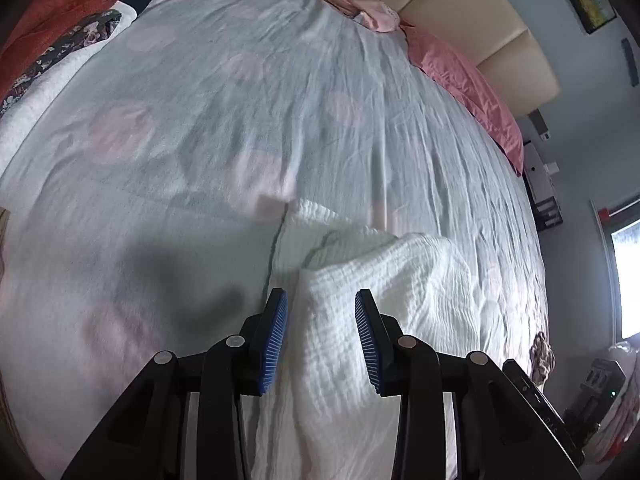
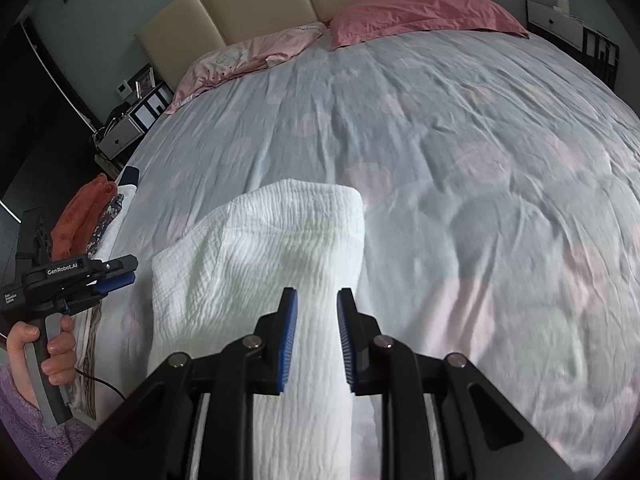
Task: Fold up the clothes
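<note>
A white crinkled garment [image 1: 380, 280] lies partly folded on the pale blue bedspread [image 1: 240, 120], one layer doubled over with a raised fold. My left gripper [image 1: 322, 336] hovers over its left edge, open, the cloth showing between the blue pads [image 1: 276, 336]. In the right wrist view the same garment [image 2: 272, 248] stretches away from me. My right gripper [image 2: 317, 340] stands over its near end with a narrower gap, open, and cloth shows in the gap. A hand holds the left gripper [image 2: 120, 278] at the garment's left side.
A pile of orange, floral and white clothes [image 2: 86, 208] lies at the bed's left edge [image 1: 60, 12]. Pink pillows [image 2: 420, 16] rest against the cream headboard [image 2: 248, 12]. A nightstand [image 2: 132, 120] stands left of the bed. The bedspread [image 2: 480, 200] spreads wide to the right.
</note>
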Motion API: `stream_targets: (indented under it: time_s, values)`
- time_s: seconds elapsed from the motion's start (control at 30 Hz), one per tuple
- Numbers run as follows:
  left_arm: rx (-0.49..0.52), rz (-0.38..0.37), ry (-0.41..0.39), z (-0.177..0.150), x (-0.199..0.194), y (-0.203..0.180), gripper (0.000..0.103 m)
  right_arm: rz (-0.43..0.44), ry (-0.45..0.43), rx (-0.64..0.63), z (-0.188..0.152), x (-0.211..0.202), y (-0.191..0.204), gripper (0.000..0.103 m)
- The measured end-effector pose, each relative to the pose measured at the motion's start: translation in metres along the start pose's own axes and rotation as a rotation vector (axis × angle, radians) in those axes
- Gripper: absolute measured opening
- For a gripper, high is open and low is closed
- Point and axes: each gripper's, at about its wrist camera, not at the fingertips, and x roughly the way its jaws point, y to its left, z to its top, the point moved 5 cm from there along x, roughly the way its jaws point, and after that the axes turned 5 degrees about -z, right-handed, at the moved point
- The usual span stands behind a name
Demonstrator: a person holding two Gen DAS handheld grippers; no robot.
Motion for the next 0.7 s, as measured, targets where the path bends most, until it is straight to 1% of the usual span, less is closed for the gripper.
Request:
stream_targets:
  time_s: [0.07, 0.1, 0.17, 0.23, 0.27, 0.4, 0.47, 0.57, 0.63, 0.7]
  values:
    - [0.001, -0.012, 0.016, 0.002, 0.014, 0.001, 0.037, 0.010, -0.021, -0.018, 0.009, 0.012, 0.003, 0.020]
    - [0.005, -0.029, 0.023, 0.002, 0.019, 0.001, 0.037, 0.016, -0.034, -0.021, 0.010, 0.017, 0.003, 0.020]
    - [0.014, -0.090, 0.033, 0.000, 0.024, -0.001, 0.036, 0.032, -0.044, -0.007, 0.008, 0.027, 0.000, 0.020]
    - [0.045, -0.174, 0.035, -0.003, 0.023, -0.010, 0.034, 0.040, -0.024, 0.025, 0.004, 0.039, -0.007, 0.020]
    - [0.079, -0.207, 0.039, -0.006, 0.022, -0.017, 0.034, 0.043, -0.016, 0.036, 0.003, 0.044, -0.009, 0.020]
    - [0.268, -0.293, 0.076, -0.023, 0.020, -0.053, 0.034, 0.052, -0.002, 0.041, 0.003, 0.052, -0.010, 0.020]
    - [0.343, -0.318, 0.122, -0.035, 0.027, -0.069, 0.034, 0.056, 0.006, 0.043, 0.003, 0.056, -0.011, 0.020]
    - [0.393, -0.341, 0.173, -0.047, 0.034, -0.080, 0.035, 0.064, 0.022, 0.046, 0.003, 0.062, -0.011, 0.020]
    - [0.398, -0.328, 0.167, -0.046, 0.035, -0.080, 0.035, 0.069, 0.028, 0.054, 0.002, 0.063, -0.012, 0.020]
    - [0.359, -0.332, 0.153, -0.040, 0.033, -0.073, 0.035, 0.074, 0.030, 0.064, 0.002, 0.064, -0.013, 0.020]
